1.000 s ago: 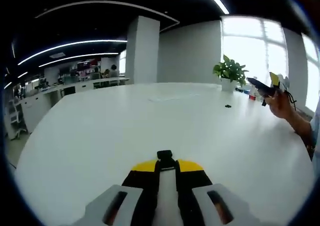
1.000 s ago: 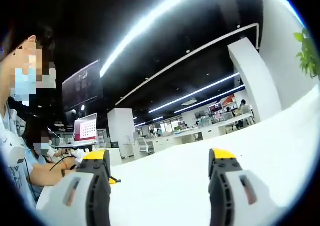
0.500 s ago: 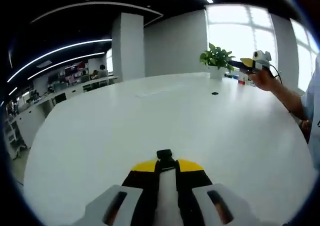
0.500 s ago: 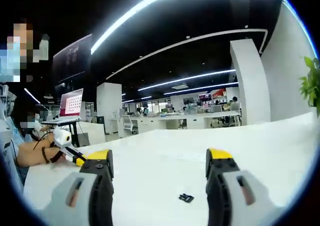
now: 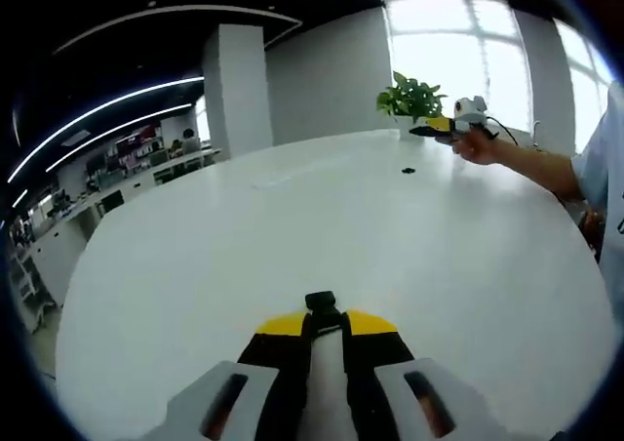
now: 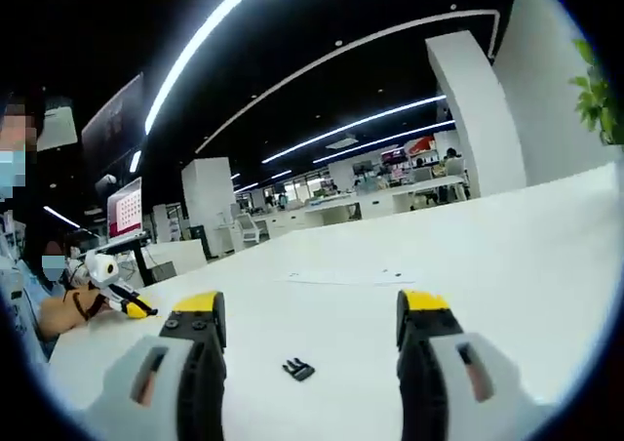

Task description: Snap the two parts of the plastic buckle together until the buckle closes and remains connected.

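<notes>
My left gripper (image 5: 321, 316) is shut on a small black buckle part (image 5: 321, 301) that sticks out between its yellow tips, low over the white table (image 5: 292, 226). The other black buckle part (image 5: 408, 171) lies loose on the table far ahead, to the right. In the right gripper view that same part (image 6: 298, 369) lies on the table between and just ahead of the jaws. My right gripper (image 6: 310, 309) is open with nothing in it, and it hovers above the part. It also appears as the right gripper (image 5: 441, 127) held in a hand.
A potted plant (image 5: 409, 98) stands at the table's far edge behind the right gripper. A flat sheet of paper (image 6: 351, 277) lies on the table beyond the loose part. The left gripper (image 6: 125, 301) is held by a seated person at the left. Desks and chairs fill the background.
The right gripper view has tipped down toward the table, so the loose buckle part now sits larger and nearer between its jaws. The left gripper stays shut on its part.
</notes>
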Available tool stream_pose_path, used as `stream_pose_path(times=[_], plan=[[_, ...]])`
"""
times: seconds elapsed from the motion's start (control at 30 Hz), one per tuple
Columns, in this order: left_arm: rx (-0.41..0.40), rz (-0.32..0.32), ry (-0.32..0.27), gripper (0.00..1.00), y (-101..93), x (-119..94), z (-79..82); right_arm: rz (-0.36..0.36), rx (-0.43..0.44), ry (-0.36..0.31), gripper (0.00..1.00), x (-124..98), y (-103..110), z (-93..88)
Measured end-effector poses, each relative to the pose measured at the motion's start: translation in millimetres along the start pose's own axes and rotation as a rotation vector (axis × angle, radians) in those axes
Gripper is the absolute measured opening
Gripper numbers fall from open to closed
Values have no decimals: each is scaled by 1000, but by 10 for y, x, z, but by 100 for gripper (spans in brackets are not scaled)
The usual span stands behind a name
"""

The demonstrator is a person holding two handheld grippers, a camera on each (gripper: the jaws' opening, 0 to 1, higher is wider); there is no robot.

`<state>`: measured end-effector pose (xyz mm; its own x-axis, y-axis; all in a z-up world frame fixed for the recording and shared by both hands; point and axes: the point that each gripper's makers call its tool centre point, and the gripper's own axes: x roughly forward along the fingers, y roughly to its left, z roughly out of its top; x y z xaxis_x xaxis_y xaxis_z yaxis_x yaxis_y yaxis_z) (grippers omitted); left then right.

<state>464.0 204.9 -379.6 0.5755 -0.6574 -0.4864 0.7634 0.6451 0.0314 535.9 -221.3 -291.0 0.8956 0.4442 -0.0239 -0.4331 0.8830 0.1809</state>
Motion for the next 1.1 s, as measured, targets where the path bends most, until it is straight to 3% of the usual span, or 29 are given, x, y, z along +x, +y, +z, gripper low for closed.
stream_pose_path(times=[0.07, 0.17, 0.23, 0.27, 0.37, 0.5, 0.6, 0.67, 1.0, 1.1], plan=[[0, -2, 1, 12, 4, -4, -3, -19, -24, -38, 73, 27, -49, 71], [-9, -10, -1, 12, 11, -1, -7, 26, -44, -151, 75, 92, 3, 273], [-10, -16, -4, 12, 10, 1, -10, 54, -44, -190, 76, 123, 28, 364], [-10, -18, -5, 12, 9, 2, -11, 71, -87, -191, 76, 153, 59, 387], [-5, -18, -2, 12, 3, -5, -15, 95, -165, -136, 75, 212, 79, 287], [-22, -25, -5, 12, 11, 1, -22, 131, -108, -92, 75, 272, 63, 24], [-27, -30, -4, 12, 12, 5, -27, 144, -168, -4, 75, 297, 77, -154], [-25, -29, -4, 12, 9, 9, -28, 152, -229, 25, 75, 308, 51, -168], [-45, -44, 3, 12, -4, 21, -47, 178, -237, 68, 76, 320, 53, -290], [-44, -46, 0, 12, -10, 28, -50, 185, -236, 54, 76, 310, 53, -251]])
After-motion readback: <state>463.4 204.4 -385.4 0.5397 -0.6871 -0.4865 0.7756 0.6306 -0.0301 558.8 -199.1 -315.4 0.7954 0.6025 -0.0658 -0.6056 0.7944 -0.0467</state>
